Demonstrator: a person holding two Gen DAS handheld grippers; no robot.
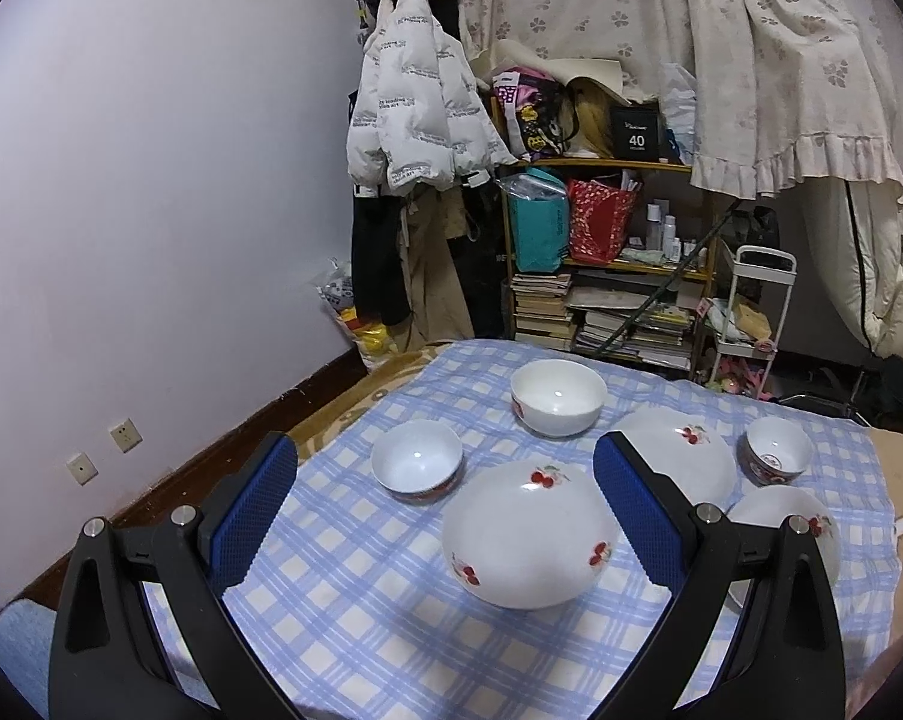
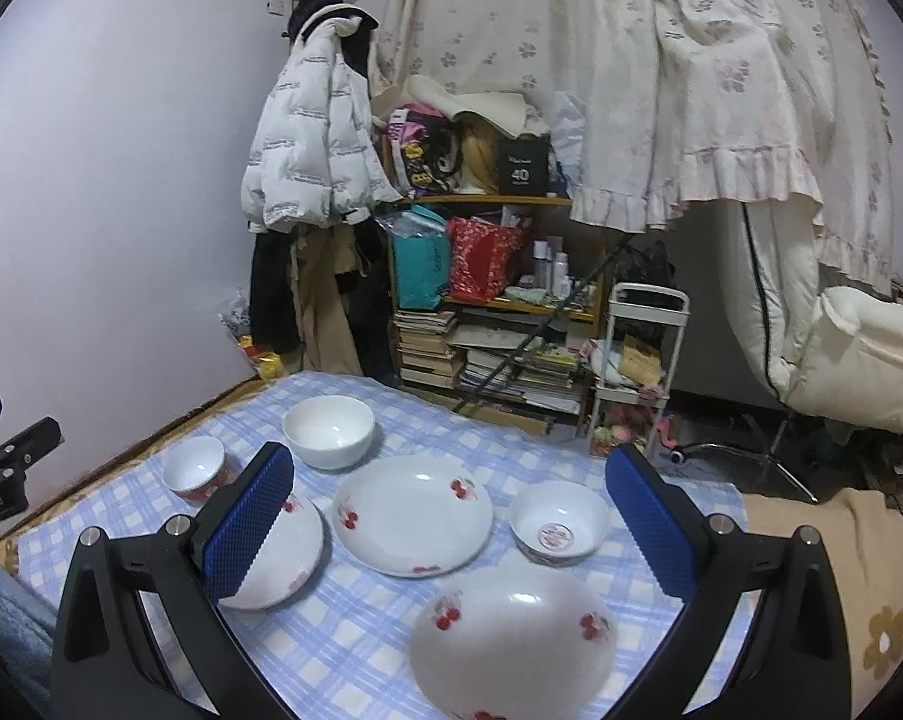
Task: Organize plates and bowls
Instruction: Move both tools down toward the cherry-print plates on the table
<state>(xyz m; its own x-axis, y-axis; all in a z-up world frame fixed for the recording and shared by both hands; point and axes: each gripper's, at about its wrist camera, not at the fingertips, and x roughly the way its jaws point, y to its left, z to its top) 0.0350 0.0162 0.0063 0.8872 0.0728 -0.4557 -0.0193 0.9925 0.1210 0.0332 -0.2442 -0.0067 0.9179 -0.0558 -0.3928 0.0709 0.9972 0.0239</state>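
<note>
Blue-and-white checked cloth covered the bench, carrying six pieces of white crockery: three cherry-printed plates and three bowls. The left tongs hung spread apart above the left plate, gripping nothing. The right tongs were likewise apart, over the middle plate and the nearest plate. One large plain bowl sat at the far edge, a small red-banded bowl to its left, another small bowl on the right. Beyond stood a cluttered bookshelf, a hanging white puffer jacket and floral curtains.
</note>
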